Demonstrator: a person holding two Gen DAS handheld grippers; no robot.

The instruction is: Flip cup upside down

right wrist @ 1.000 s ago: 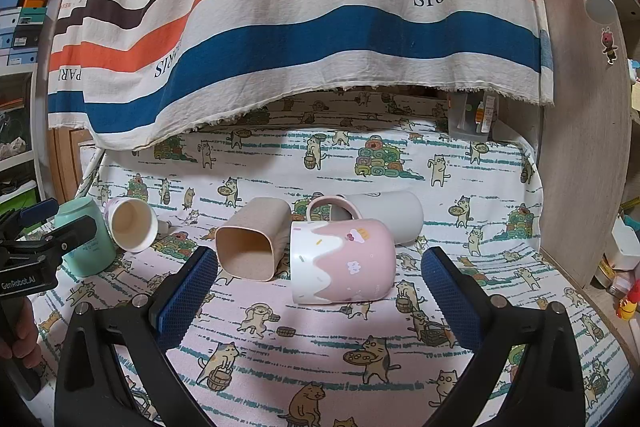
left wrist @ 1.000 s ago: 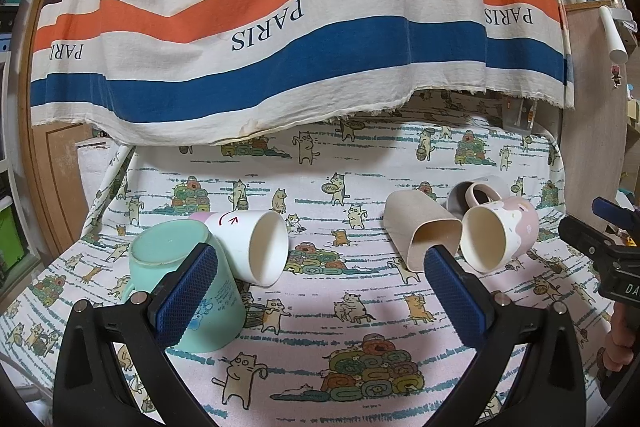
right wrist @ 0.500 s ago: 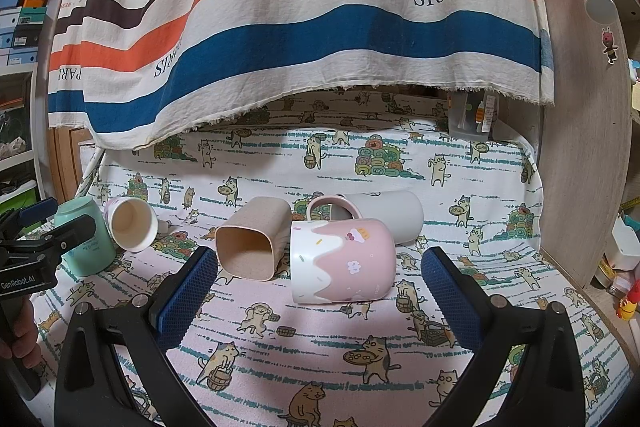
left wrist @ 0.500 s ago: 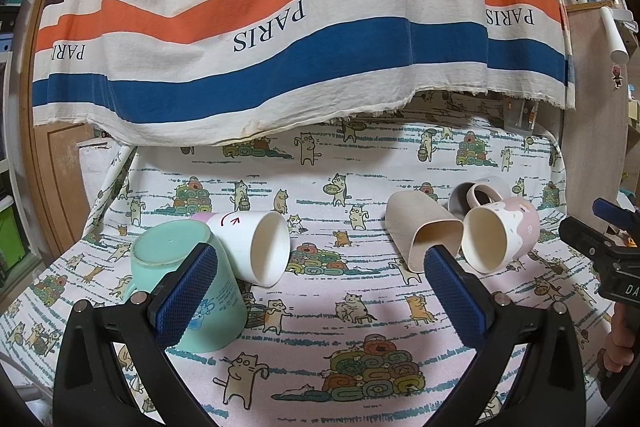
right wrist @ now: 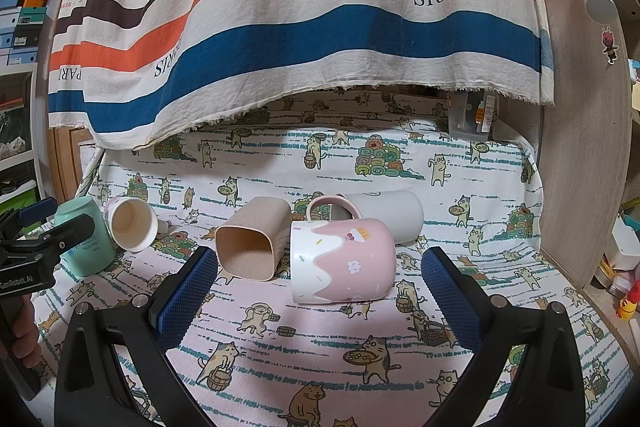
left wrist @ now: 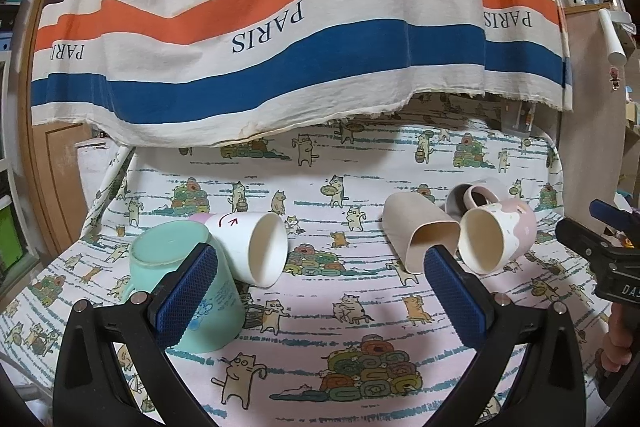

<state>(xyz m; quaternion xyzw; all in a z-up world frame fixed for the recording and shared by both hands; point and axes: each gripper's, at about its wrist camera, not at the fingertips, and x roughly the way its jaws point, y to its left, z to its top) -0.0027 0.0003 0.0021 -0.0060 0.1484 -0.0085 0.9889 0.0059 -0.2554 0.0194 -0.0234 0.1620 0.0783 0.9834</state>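
Observation:
A mint green cup [left wrist: 184,287] stands upside down at the left, partly behind my left finger; it also shows in the right wrist view [right wrist: 86,243]. A white paper cup [left wrist: 252,247] [right wrist: 130,223] lies on its side beside it. A beige square cup [left wrist: 420,237] [right wrist: 252,243], a pink and white mug [left wrist: 496,241] [right wrist: 340,261] and a grey cup [right wrist: 396,219] lie on their sides at the right. My left gripper [left wrist: 320,291] is open and empty. My right gripper [right wrist: 318,293] is open and empty, just in front of the pink mug.
The table is covered with a cat-print cloth [left wrist: 320,327]. A striped PARIS cloth [left wrist: 280,27] hangs over the back. A wooden panel [right wrist: 580,147] stands at the right edge. My right gripper shows at the right of the left wrist view [left wrist: 600,251].

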